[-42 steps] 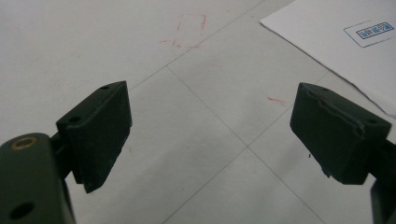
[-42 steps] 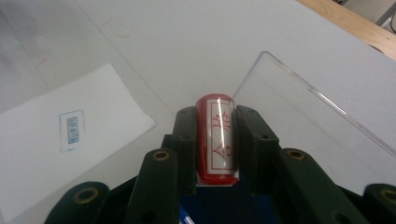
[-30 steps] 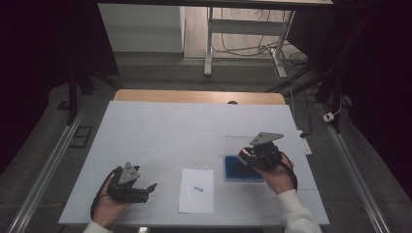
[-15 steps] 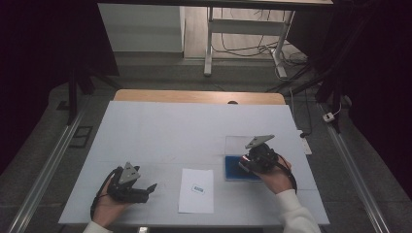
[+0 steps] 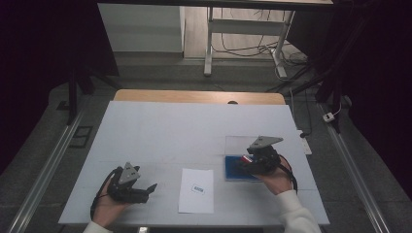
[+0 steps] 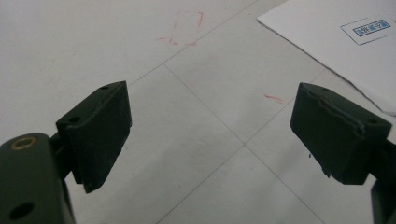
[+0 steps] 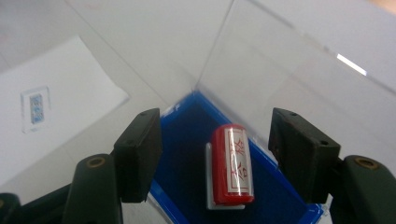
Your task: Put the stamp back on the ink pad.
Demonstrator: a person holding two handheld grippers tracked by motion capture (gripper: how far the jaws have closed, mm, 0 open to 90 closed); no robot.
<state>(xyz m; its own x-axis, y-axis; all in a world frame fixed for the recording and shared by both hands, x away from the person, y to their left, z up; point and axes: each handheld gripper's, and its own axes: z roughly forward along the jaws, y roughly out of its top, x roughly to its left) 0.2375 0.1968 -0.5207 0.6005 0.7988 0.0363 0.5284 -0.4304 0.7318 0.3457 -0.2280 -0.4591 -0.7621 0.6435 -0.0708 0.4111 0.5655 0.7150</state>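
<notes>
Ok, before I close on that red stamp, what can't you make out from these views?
- Print on the paper's label: too small in the high view, blurred in both gripper views.
- Red stamp: its underside lies hidden against the blue tray; red characters too blurred to read.
- Left gripper: right jaw cut off by the edge.

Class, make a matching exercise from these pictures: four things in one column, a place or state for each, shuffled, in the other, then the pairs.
1. red stamp
2. sheet of paper
3. left gripper
4. right gripper

A. open above bare table
B. lies in the blue tray
C. flat between the two hands
D. open either side of the stamp

Pairs: 1-B, 2-C, 3-A, 4-D
</notes>
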